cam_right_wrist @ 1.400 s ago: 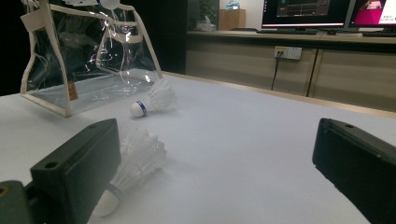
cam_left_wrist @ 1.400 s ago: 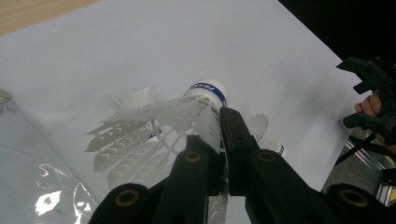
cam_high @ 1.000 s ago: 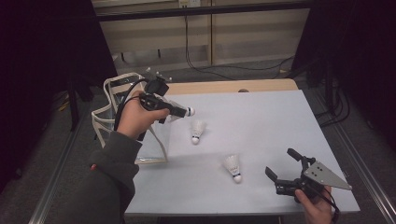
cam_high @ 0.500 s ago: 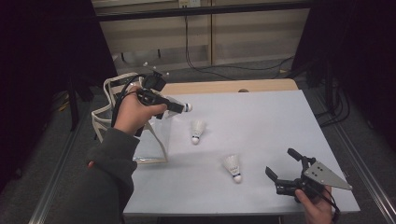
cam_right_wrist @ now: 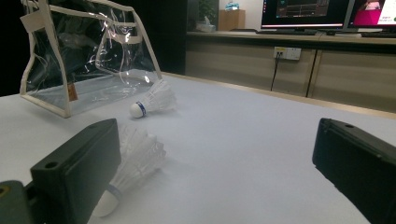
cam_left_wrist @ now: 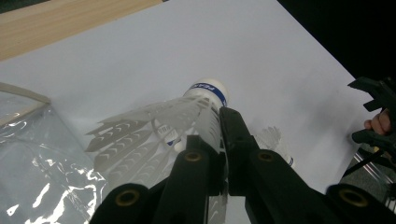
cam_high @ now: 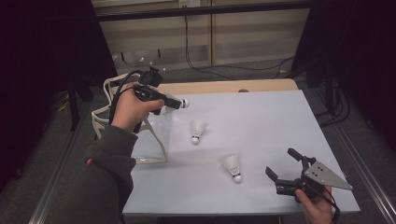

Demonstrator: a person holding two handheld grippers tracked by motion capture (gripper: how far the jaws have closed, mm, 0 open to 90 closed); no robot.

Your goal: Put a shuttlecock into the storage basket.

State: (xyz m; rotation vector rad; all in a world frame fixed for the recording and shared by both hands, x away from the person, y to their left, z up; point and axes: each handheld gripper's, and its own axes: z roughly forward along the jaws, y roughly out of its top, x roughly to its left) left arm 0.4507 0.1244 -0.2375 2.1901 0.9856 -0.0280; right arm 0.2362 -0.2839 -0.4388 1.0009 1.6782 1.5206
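Note:
My left gripper [cam_high: 175,103] hangs above the table by the clear bag [cam_high: 148,142], shut on the feather skirt of a white shuttlecock [cam_left_wrist: 187,114]. Its cork tip [cam_high: 185,103] points right. In the left gripper view the black jaws [cam_left_wrist: 219,121] pinch the feathers on one side. Two more shuttlecocks lie on the white table, one at the middle [cam_high: 197,130] and one nearer the front [cam_high: 232,166]. My right gripper [cam_high: 285,164] rests at the front right, open, with nothing between its fingers. From the right gripper view [cam_right_wrist: 215,163] the near shuttlecock [cam_right_wrist: 135,161] lies just past the left jaw.
The clear bag [cam_right_wrist: 88,60] with white trim and handles stands open at the table's left edge. A wooden strip [cam_high: 224,87] runs along the table's far edge. Beyond it are a low wall, cables and dark floor. Metal rails flank the table.
My left hand has shifted a little left and away with the shuttlecock, closer to the bag. The right gripper and both lying shuttlecocks have stayed put.

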